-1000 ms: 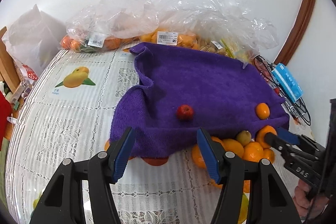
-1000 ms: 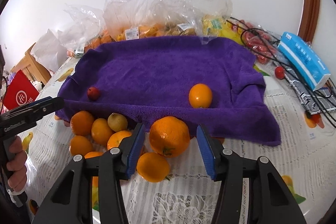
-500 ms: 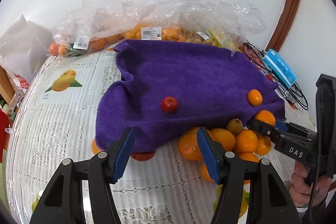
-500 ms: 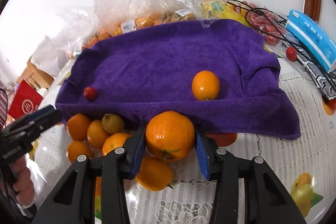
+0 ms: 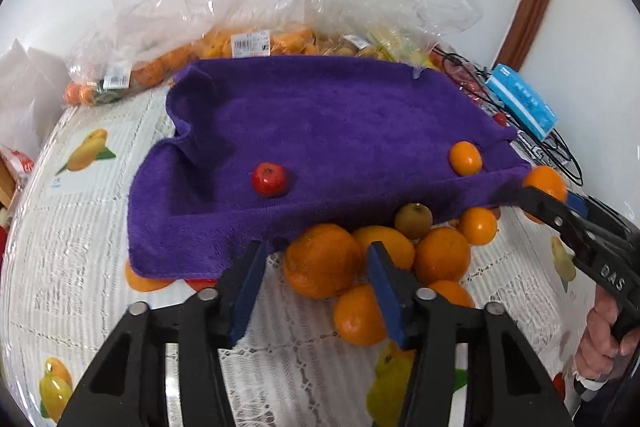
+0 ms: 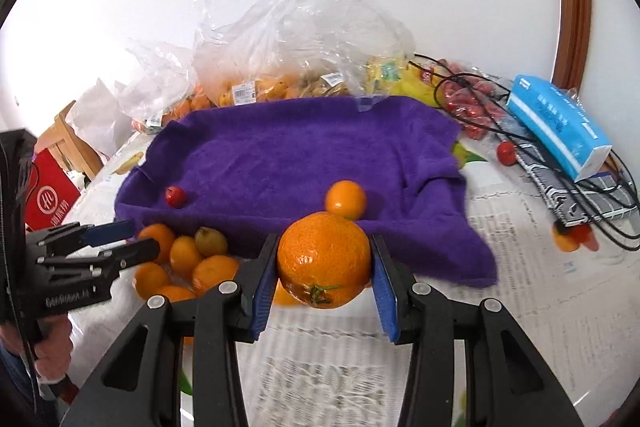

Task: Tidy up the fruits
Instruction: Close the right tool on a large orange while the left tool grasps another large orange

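A purple towel [image 5: 340,131] lies on the table with a small red fruit [image 5: 269,179] and a small orange [image 5: 465,158] on it. A heap of oranges [image 5: 442,255] with one greenish fruit [image 5: 413,220] sits at its near edge. My left gripper [image 5: 316,291] is open, its pads on either side of a large orange [image 5: 322,259] in the heap. My right gripper [image 6: 324,291] is shut on a large orange [image 6: 324,259] and holds it above the table, just before the towel [image 6: 304,163]. The orange heap [image 6: 188,263] lies to its left.
Plastic bags of fruit [image 5: 256,43] line the back of the table. A blue tissue pack [image 6: 560,123], black cables [image 6: 600,195], a patterned pouch and small red fruits [image 6: 506,151] lie at the right. A red bag [image 6: 50,195] stands at the left.
My right gripper has closed on the large orange and lifted it off the table. My left gripper has moved right and forward to the orange heap.
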The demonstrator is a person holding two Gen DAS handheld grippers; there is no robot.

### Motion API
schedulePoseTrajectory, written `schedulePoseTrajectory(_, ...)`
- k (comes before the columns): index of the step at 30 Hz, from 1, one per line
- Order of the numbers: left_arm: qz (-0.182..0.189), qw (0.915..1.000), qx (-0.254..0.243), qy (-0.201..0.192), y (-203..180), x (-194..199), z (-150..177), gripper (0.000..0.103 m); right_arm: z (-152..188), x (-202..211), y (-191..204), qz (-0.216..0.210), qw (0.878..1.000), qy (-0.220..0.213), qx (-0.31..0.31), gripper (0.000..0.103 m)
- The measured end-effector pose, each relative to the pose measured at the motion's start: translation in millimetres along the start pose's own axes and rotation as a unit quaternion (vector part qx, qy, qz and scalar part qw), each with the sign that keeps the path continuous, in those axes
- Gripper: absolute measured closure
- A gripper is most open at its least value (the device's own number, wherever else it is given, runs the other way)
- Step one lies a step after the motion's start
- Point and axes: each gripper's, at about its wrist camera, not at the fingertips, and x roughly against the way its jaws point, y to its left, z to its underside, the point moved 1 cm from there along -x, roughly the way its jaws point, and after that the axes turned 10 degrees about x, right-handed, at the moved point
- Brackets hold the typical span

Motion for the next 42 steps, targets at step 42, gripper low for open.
schedulePoseTrajectory(42, 0.031, 0.999, 0.031, -0.003, 9.0, 3.1, -2.1, 0.062, 24.1, -15.4, -13.3, -0.01, 1.0, 0.013, 0.015, 0.06)
